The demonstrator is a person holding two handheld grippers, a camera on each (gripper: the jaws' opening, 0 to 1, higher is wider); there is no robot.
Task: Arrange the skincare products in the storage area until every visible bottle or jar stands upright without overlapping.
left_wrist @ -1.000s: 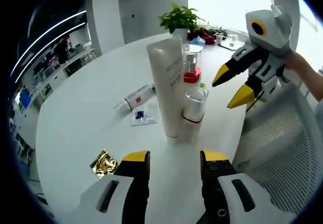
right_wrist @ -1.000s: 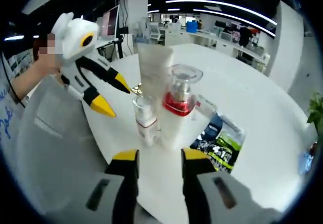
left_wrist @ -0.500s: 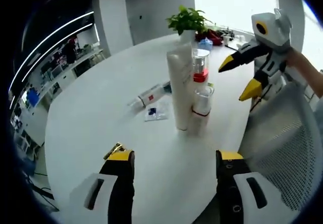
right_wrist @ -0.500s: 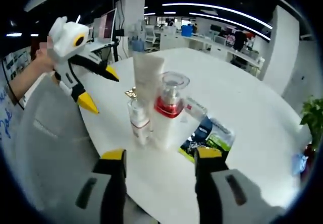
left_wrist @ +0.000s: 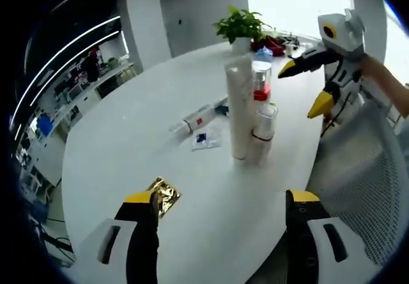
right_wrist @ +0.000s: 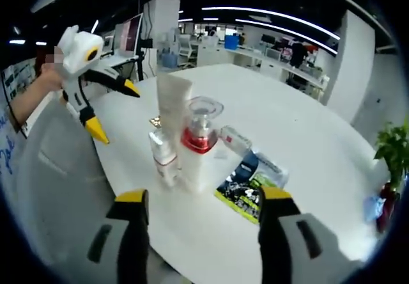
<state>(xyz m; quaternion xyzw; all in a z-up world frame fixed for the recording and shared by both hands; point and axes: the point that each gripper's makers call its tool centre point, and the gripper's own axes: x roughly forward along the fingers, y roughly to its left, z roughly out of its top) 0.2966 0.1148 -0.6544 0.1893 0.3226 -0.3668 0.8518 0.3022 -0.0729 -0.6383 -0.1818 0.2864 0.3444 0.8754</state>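
Three products stand upright, close together, near the edge of the round white table (left_wrist: 128,143): a tall white tube (left_wrist: 241,108) (right_wrist: 172,102), a pump bottle with a red band (left_wrist: 261,79) (right_wrist: 198,143) and a small clear bottle (left_wrist: 263,130) (right_wrist: 163,156). A small white tube (left_wrist: 197,118) (right_wrist: 235,137) lies flat beyond them. My left gripper (left_wrist: 220,201) (right_wrist: 115,111) is open and holds nothing, well back from the group. On the group's other side, my right gripper (right_wrist: 204,197) (left_wrist: 303,89) is likewise open with nothing in it.
A gold wrapper (left_wrist: 164,194) (right_wrist: 155,122) and a small sachet (left_wrist: 204,139) lie on the table, with a dark green packet (right_wrist: 246,181) beside the bottles. A potted plant (left_wrist: 241,25) stands at the far edge. A grey mesh chair (left_wrist: 358,162) (right_wrist: 51,181) is by the near edge.
Both grippers have drawn back from the standing products, and the jaws of each have spread wider. The bottles and tubes stay where they were.
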